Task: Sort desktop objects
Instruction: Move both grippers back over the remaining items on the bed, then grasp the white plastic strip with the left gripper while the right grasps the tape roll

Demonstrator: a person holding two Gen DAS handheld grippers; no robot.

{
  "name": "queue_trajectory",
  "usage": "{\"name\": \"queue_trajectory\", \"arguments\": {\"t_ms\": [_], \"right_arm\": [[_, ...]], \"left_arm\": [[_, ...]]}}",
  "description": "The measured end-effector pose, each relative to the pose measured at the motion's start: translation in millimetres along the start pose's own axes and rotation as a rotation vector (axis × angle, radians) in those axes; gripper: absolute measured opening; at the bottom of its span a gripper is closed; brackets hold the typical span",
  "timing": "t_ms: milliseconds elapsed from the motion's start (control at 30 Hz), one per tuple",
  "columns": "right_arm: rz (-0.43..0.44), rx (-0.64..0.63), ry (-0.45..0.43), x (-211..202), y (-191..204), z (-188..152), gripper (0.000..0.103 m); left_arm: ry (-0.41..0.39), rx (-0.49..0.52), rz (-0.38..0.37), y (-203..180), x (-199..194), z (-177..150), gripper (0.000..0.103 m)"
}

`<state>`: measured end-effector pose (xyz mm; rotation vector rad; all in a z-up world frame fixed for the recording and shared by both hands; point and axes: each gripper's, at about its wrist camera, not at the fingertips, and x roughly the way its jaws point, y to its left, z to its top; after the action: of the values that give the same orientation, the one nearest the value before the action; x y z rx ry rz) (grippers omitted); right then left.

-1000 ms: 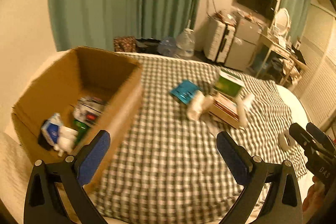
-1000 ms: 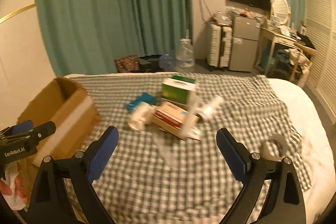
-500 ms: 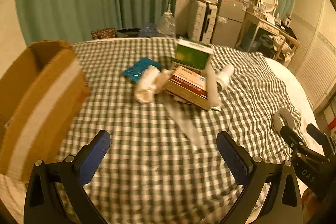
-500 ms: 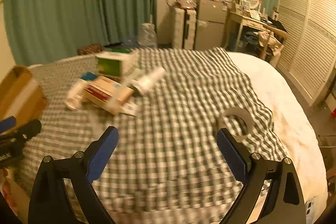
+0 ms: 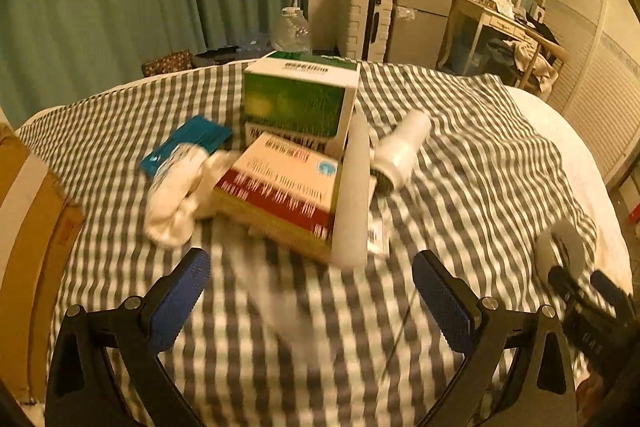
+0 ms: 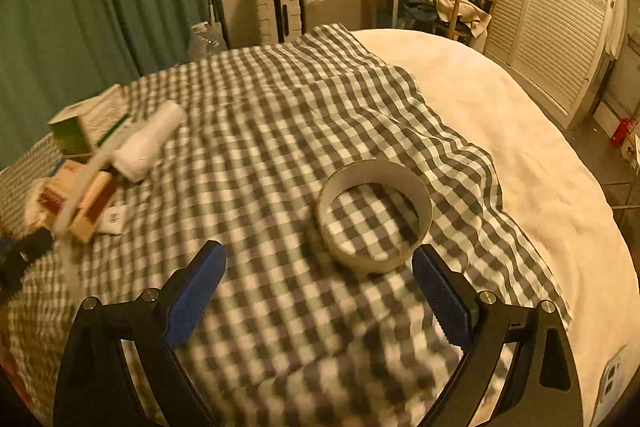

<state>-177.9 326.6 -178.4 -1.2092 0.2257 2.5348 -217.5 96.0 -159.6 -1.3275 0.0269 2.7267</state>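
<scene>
Reading both wrist views, I see the left gripper with fingers spread wide and empty above the checked cloth on the bed. At frame centre lies a pile: green box, red-and-white box, white tube, white bottle, blue packet. The cardboard box sits at left edge. My right gripper is likewise spread and empty, the tape ring just beyond its fingers.
</scene>
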Motion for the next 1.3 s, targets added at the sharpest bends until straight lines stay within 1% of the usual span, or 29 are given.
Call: {"name": "queue_trajectory", "arguments": {"t_ms": [100,233,367,500,567,600,700,800,967,1000,1067,1100,1133,1200,1267,1300], "right_arm": [[-0.052,-0.038,-0.015,8.3,1.9,4.1,0.095],[-0.09,-0.06,-0.017,18.8,0.1,6.7,0.095],[-0.106,-0.069,0.004,32.0,-2.3,8.6,0.095],[-0.083,-0.056,0.016,44.0,-5.9,10.3,0.095],[-0.094,-0.062,0.022,47.0,-5.7,11.0,0.095],[-0.087,-0.064,0.011,45.1,-6.0,11.3,0.095],[-0.086,-0.06,-0.006,43.0,-7.1,13.4,0.095],[-0.057,-0.044,0.021,50.7,-9.7,11.5,0.095],[-0.022,-0.015,0.018,52.2,-13.8,12.6,0.093],[-0.02,-0.009,0.018,52.6,-15.0,12.5,0.092],[-0.018,0.0,0.022,54.2,-17.2,12.3,0.085],[-0.005,0.01,0.031,55.6,-18.9,12.4,0.071],[-0.001,0.019,0.043,57.6,-20.2,12.6,0.058],[-0.013,0.015,0.05,60.8,-21.1,11.7,0.058],[-0.014,0.011,0.05,62.1,-20.8,12.0,0.058],[-0.01,0.009,0.048,62.2,-20.2,12.4,0.058]], "left_arm": [[0.008,-0.02,0.0,-2.1,14.9,9.4,0.103],[0.021,-0.019,0.0,-6.7,34.7,16.9,0.103],[0.013,0.019,0.045,-13.4,53.1,24.0,0.103],[0.007,0.059,0.101,-18.0,69.1,35.5,0.103],[0.014,0.07,0.128,-16.8,73.9,41.1,0.103],[0.011,0.07,0.128,-16.0,73.2,43.4,0.103],[-0.044,0.061,0.116,-14.9,61.5,45.8,0.103],[-0.076,0.079,0.089,-19.5,53.7,46.6,0.103],[-0.093,0.185,0.071,-35.6,59.2,44.3,0.103],[-0.092,0.198,0.077,-38.3,60.7,44.2,0.103],[-0.083,0.222,0.085,-40.6,66.9,42.9,0.103],[-0.075,0.222,0.076,-41.3,69.6,42.3,0.098],[-0.068,0.216,0.068,-41.7,70.1,40.7,0.089],[-0.071,0.221,0.08,-40.4,70.3,38.0,0.085],[-0.077,0.249,0.072,-41.8,67.8,36.4,0.073],[-0.081,0.262,0.072,-43.1,66.5,35.7,0.056]]}}
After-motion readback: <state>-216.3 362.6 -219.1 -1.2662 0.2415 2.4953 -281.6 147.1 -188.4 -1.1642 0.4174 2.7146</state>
